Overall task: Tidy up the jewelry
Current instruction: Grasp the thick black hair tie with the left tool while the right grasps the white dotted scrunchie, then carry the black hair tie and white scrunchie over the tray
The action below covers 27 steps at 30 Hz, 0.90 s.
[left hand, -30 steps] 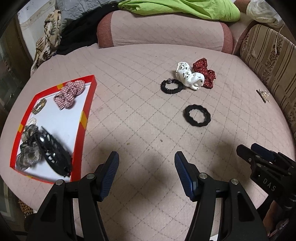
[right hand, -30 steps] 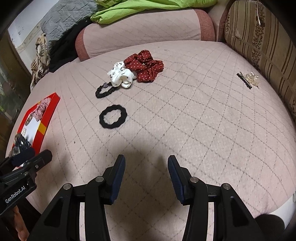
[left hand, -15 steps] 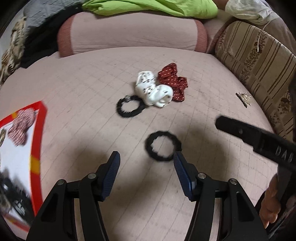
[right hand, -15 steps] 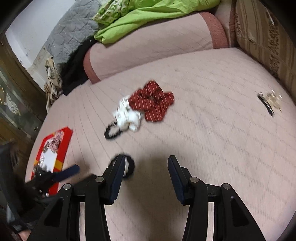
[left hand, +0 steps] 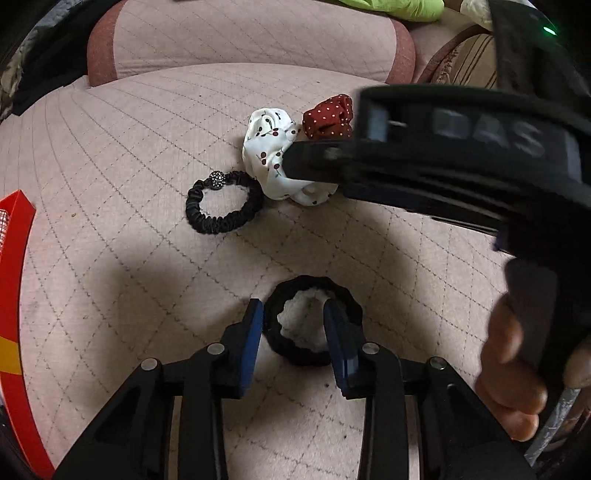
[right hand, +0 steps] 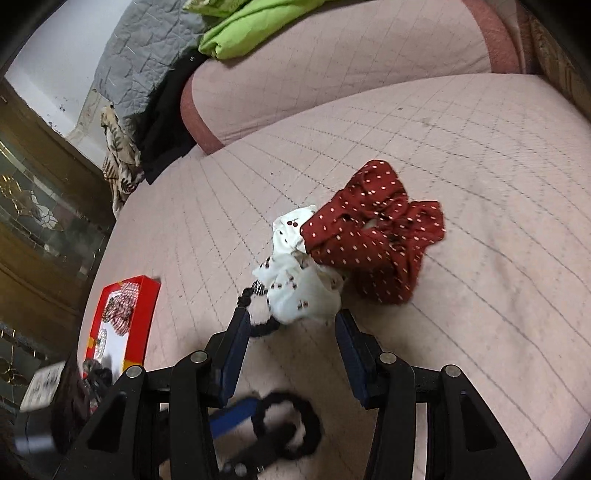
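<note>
A black wavy hair tie [left hand: 310, 354] lies on the pink quilted bed. My left gripper [left hand: 293, 325] straddles its left band: one finger stands outside the rim, the other over the ring's right side. Its jaws are closing and the pads do not press the tie. The right wrist view shows the same tie [right hand: 314, 424] low down. My right gripper [right hand: 291, 328] stands open just short of a white cherry-print scrunchie [right hand: 299, 291], nothing between its fingers. A red dotted scrunchie [right hand: 376, 236] touches the white one. A thin black scrunchie with a bead [left hand: 221, 203] lies to their left.
A red-rimmed tray [right hand: 147, 314] with several hair pieces sits at the bed's left edge. A pink bolster [left hand: 251, 37] lines the back, a green cloth [right hand: 251, 33] on it. A striped cushion [left hand: 465, 62] stands at right. A person's fingers [left hand: 517, 369] hold the right gripper's handle.
My left gripper moved right and down onto the wavy black tie and its jaws narrowed. The right gripper swept across to the white scrunchie and now crosses the left wrist view.
</note>
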{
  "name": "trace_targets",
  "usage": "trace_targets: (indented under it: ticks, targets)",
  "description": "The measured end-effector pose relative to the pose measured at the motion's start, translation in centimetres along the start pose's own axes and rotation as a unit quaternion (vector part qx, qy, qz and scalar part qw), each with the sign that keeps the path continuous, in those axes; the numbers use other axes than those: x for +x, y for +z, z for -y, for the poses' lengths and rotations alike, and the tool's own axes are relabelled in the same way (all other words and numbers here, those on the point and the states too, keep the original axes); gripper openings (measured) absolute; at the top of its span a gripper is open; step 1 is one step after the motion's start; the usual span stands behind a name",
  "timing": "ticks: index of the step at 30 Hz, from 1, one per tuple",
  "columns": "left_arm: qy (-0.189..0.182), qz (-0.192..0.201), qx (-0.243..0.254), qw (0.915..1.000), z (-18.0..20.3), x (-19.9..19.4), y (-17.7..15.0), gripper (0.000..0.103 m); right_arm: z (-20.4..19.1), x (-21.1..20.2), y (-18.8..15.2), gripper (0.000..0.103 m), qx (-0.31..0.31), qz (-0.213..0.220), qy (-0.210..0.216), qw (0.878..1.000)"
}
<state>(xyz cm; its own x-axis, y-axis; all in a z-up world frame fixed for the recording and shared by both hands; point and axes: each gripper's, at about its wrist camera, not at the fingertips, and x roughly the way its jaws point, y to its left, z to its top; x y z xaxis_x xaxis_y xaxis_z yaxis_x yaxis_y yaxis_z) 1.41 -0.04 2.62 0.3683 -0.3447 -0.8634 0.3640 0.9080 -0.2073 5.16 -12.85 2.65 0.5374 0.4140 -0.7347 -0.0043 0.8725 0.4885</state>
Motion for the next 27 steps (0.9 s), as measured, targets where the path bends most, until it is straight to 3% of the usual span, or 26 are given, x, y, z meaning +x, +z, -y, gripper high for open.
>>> trace_targets:
  ticks: [2, 3, 4, 5, 15, 27]
  targets:
    - [0.002, 0.001, -0.003, 1.0000, 0.0, 0.1, 0.1, 0.030, 0.2, 0.8, 0.3, 0.046, 0.007, -0.004, 0.001, 1.000]
    - [0.008, 0.001, -0.005, 1.0000, 0.0, 0.1, 0.1, 0.012, 0.4, 1.1, 0.4, 0.036, 0.011, -0.007, 0.002, 1.000]
    - [0.011, -0.003, -0.008, 0.9999, -0.1, 0.1, 0.2, 0.008, 0.6, 1.4, 0.5, 0.010, 0.016, -0.014, 0.007, 1.000]
    - [0.004, -0.005, -0.014, 0.9999, -0.2, 0.1, 0.2, 0.008, 0.6, 1.6, 0.5, 0.005, 0.019, -0.022, 0.013, 0.999]
    - [-0.010, 0.031, -0.040, 0.9987, -1.6, -6.2, -1.2, 0.007, -0.5, -3.5, -1.7, 0.003, 0.026, 0.007, 0.034, 0.999]
    - [0.011, 0.102, -0.098, 0.9898, -5.7, -15.2, -4.9, 0.007, -7.1, -10.1, -5.6, 0.003, -0.043, 0.031, 0.031, 0.998]
